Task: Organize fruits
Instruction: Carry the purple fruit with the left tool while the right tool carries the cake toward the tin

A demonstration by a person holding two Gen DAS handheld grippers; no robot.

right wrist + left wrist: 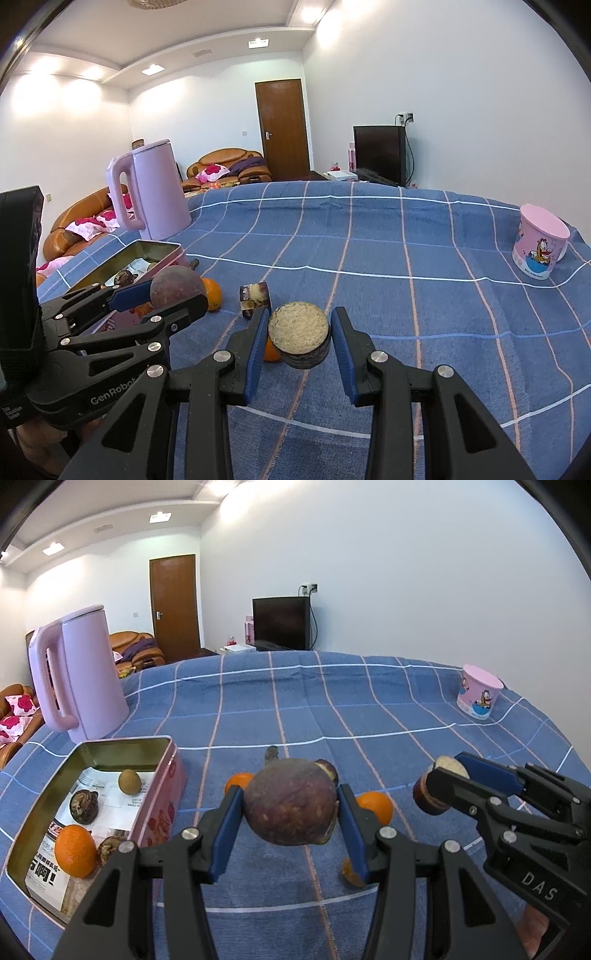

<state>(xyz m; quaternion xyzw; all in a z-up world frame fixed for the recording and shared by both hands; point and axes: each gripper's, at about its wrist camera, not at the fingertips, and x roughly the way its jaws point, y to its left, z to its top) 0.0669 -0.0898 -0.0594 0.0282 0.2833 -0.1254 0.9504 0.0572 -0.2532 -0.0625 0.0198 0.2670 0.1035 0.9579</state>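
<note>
My left gripper point(290, 808) is shut on a round dark purple fruit point(291, 803), held above the blue checked cloth just right of the pink tin point(168, 775). My right gripper point(299, 334) is shut on a short dark fruit piece with a pale cut top point(298, 326); it also shows in the left wrist view point(439, 786). The tin holds an orange point(75, 850), a green-brown fruit point(129, 781) and dark wrinkled fruits point(84, 806). Loose oranges point(376, 806) point(212, 293) and a cut dark piece point(255, 297) lie on the cloth beneath the grippers.
A tall pink kettle point(83, 679) stands behind the tin at the left. A pink cartoon cup point(539, 245) stands far right near the table edge. Sofas, a door and a TV are beyond the table.
</note>
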